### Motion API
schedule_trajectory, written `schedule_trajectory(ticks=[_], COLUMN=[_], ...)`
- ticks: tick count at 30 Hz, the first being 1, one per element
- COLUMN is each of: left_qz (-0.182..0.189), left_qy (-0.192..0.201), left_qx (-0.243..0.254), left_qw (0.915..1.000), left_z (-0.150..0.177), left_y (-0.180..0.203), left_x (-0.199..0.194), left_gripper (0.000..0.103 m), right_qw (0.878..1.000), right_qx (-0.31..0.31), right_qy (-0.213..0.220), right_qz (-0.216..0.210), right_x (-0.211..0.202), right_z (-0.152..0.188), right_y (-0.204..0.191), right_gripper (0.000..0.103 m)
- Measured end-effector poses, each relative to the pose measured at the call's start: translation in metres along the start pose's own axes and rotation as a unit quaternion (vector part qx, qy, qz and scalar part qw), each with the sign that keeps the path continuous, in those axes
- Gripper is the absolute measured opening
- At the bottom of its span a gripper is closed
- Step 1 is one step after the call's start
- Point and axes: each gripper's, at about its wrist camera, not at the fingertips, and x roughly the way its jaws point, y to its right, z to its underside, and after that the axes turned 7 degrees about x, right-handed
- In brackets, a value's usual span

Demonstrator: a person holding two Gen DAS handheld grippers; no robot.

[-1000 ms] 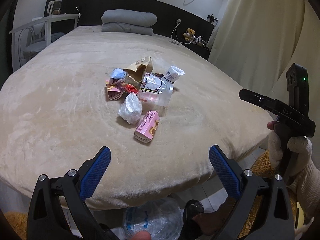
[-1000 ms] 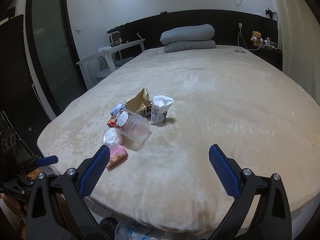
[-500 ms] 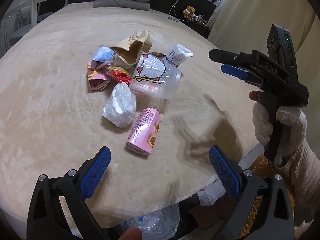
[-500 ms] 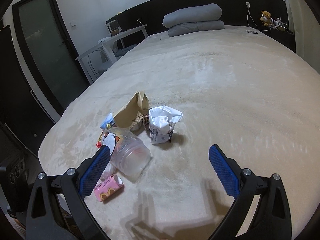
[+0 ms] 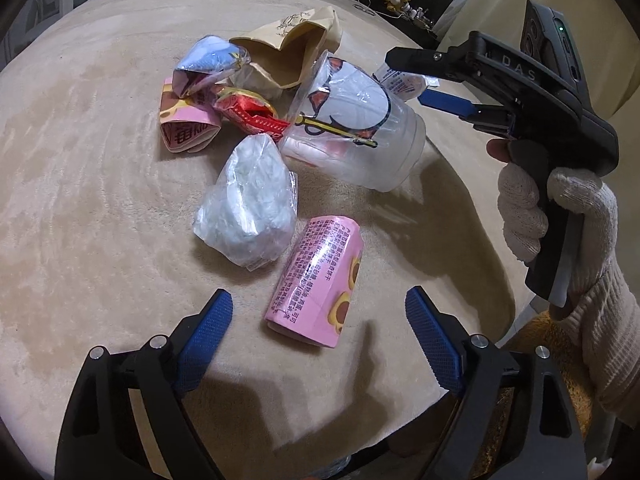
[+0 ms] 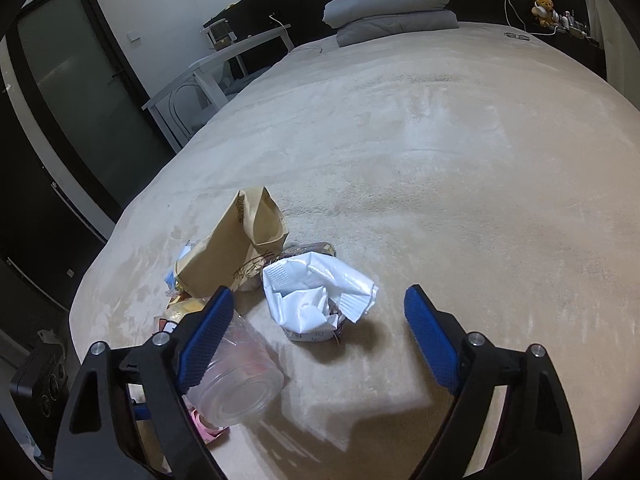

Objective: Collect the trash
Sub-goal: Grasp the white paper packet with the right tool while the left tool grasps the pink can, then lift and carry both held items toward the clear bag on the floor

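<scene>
A pile of trash lies on the beige bed [image 5: 80,200]. In the left wrist view my left gripper [image 5: 316,316] is open, its jaws on either side of a pink snack wrapper [image 5: 318,276]. Beyond it lie a crumpled clear bag [image 5: 248,208], a clear plastic cup [image 5: 352,132] on its side, a red wrapper [image 5: 248,114], a pink carton [image 5: 186,128], a blue wrapper [image 5: 208,64] and a brown paper bag [image 5: 288,48]. My right gripper [image 6: 316,316] is open just above a crumpled white packet [image 6: 316,300], beside the cup [image 6: 236,380] and paper bag [image 6: 236,252].
The bed's front edge [image 5: 360,432] is right below my left gripper. Grey pillows [image 6: 388,4] lie at the headboard. A white desk [image 6: 216,68] and a dark door [image 6: 80,92] stand left of the bed. A curtain [image 5: 624,20] hangs at the right.
Both grippers have moved forward and down toward the trash pile. The left now brackets the pink wrapper; the right has come over the white packet. Both stay open.
</scene>
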Motion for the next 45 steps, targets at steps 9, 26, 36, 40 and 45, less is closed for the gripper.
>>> schedule_trajectory(ticks=[9,26,36,40,45], left_qz=[-0.038,-0.036,-0.038,-0.037,-0.033], left_qy=[0.0,0.036,0.083,0.102,0.129], left_qx=[0.032,0.046,0.046,0.044,0.038], left_qw=[0.9987,0.9976,0.9948,0.9932,0.9904], left_z=[-0.002,0.001,0.012,0.022,0.036], left_y=[0.002,0.034,0.049,0.055,0.065], left_x=[0.012,-0.013,-0.05,-0.069,-0.097], left_gripper=[0.042,0.037,0.036,0.036,0.036], right_qw=[1.0,0.999,0.998,0.997,0.997], right_qx=[0.013,0.029,0.053,0.053,0.052], right_qy=[-0.005,0.021,0.038,0.047,0.057], right_qz=[0.003,0.008,-0.008,-0.015,-0.019], right_x=[0.004,-0.042,-0.092,-0.116,-0.144], right_z=[0.001,0.017,0.061,0.079,0.103], right_y=[0.007,0.007,0.006,0.0,-0.012], right_gripper=[0.048,0.047,0.047,0.047,0.047])
